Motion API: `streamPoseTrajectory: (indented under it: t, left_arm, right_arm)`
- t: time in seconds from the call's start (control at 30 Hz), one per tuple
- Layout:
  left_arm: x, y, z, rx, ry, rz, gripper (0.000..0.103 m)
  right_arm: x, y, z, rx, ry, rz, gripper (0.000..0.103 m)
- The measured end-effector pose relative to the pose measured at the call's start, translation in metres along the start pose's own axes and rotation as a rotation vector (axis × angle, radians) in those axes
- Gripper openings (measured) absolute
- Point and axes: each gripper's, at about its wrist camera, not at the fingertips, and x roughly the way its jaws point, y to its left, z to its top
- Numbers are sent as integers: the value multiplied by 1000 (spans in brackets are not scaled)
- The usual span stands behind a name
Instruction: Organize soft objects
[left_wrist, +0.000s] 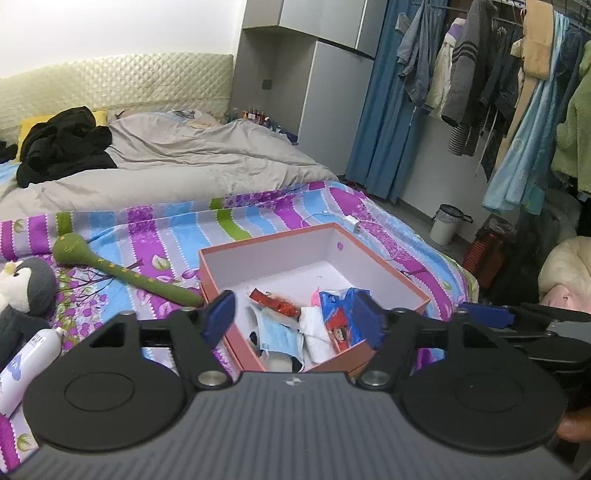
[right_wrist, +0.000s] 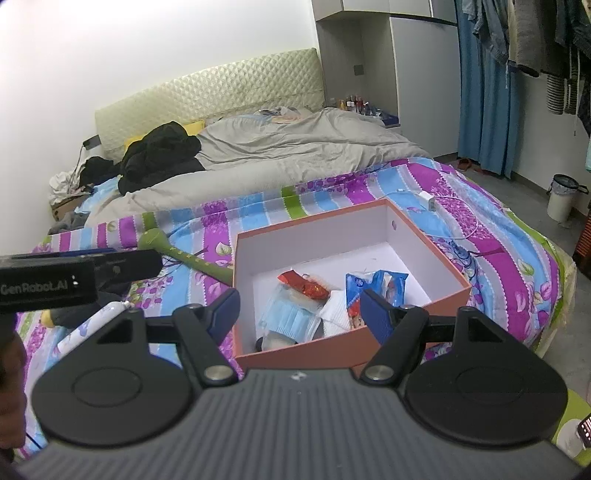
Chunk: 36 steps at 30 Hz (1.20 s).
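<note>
Lying on the bed left of the box, the green plush toy is judged light, soft, best pinched at its narrow neck; both grippers' jaws are held wide, empty.

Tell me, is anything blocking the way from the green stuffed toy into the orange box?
Nothing visible does. The green stuffed toy lies on the striped bedsheet just left of the orange box, its thin end close to the box's wall. The box has no lid, and its far half looks bare. Both claws are open, holding nothing.
</note>
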Motion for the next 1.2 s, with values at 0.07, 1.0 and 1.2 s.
streamPoseTrajectory:
  t: [0.07,1.0,1.2]
  left_arm:
    - [-4,4,-3,-7,-1,1,79]
    - [-22,12,-59,-58,-2,114,101]
    - [-25,15,-60,-63,9,108,101]
  right_arm:
    - [-4,3,-4,-1,-4,-3,74]
    - [-9,8,-51,-35,-26,8,74]
    - [-11,11,-52,-40,-28,14,74]
